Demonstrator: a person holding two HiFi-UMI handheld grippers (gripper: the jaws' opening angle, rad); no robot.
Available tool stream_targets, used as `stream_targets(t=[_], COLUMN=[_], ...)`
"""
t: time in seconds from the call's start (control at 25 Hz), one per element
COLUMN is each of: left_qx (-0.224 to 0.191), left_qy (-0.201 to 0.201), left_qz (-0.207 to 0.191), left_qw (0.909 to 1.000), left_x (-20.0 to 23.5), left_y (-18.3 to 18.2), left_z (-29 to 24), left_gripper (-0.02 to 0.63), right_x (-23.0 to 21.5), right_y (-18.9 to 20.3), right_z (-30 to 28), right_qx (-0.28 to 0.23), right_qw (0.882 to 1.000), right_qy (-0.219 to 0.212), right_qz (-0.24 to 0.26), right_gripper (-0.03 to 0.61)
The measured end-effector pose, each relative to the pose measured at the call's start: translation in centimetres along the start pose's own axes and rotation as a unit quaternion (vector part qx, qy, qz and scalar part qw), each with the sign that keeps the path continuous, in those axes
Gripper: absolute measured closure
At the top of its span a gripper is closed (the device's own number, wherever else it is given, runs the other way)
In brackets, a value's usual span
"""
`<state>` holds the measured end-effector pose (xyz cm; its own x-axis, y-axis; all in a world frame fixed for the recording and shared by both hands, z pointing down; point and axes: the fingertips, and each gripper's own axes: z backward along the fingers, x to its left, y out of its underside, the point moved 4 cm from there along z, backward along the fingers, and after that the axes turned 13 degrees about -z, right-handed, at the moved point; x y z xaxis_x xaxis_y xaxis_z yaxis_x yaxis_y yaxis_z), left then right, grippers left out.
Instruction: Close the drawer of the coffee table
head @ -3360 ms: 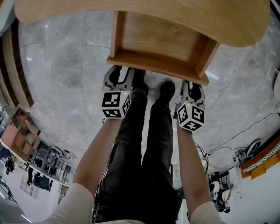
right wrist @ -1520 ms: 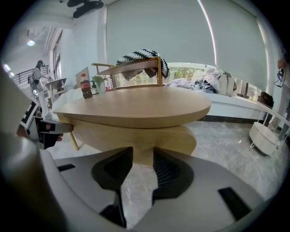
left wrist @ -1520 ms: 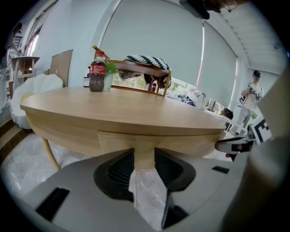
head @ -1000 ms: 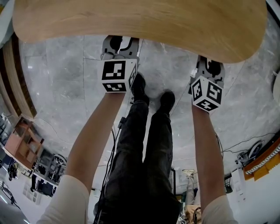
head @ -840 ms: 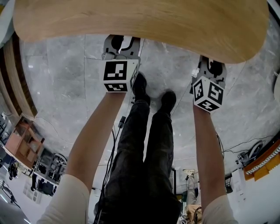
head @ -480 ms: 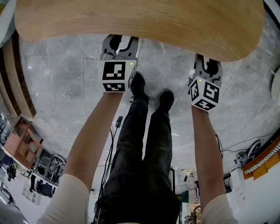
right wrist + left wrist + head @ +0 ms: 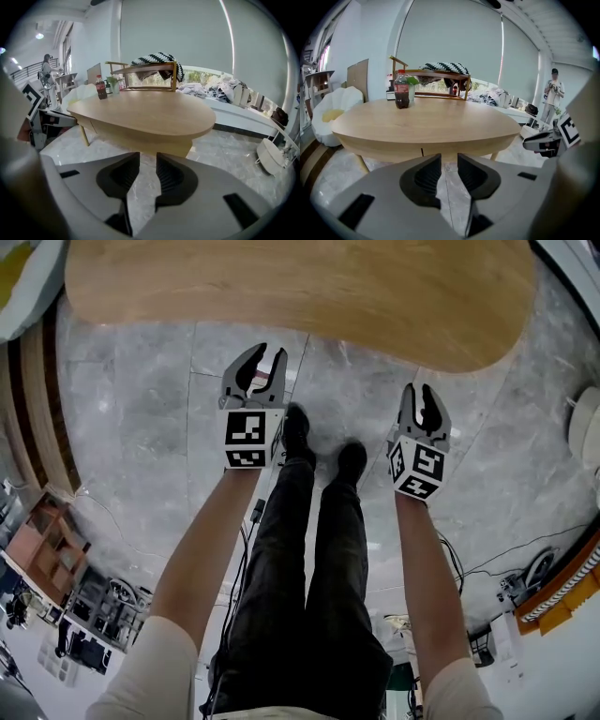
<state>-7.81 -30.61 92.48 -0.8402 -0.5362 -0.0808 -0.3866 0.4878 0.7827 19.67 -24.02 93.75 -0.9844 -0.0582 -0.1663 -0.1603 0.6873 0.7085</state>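
Left hand-held gripper (image 7: 255, 367) and right hand-held gripper (image 7: 423, 404) backed off the left-right-lying coffee table (image 7: 300, 292), jaws just narrowed, slightly apart, empty.

Light-oak coffee table (image 7: 300, 296), grey-veined marble floor (image 7: 141, 409) — black trousers (image 7: 300, 559), black shoes (image 7: 296, 427)

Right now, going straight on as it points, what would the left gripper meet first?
Probably the marble floor under the coffee table: only floor shows between the left gripper's fingers, which have just been closing. Depth unclear; the table's edge might come first.
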Motion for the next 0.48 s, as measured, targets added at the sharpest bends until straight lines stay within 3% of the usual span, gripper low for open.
stream_targets(t=[0.32, 0.48], left_qx=[-0.008, -0.016], left_qy=[-0.009, -0.009], left_qz=[0.001, 0.003], left_qw=[0.9999, 0.9998], left_x=[0.0, 0.3], left_y=[-5.1, -9.1], left_z=[6.4, 9.8], left_gripper=[0.549, 0.571], right_x=[2.1, 2.6], right_y=[-4.2, -7.3], right_z=[6.1, 10.3], right_qx=[-0.008, -0.015], right_qw=[0.999, 1.000], right_qy=[-0.023, -0.015], right_qz=[0.022, 0.006], right_gripper=[0.514, 0.540])
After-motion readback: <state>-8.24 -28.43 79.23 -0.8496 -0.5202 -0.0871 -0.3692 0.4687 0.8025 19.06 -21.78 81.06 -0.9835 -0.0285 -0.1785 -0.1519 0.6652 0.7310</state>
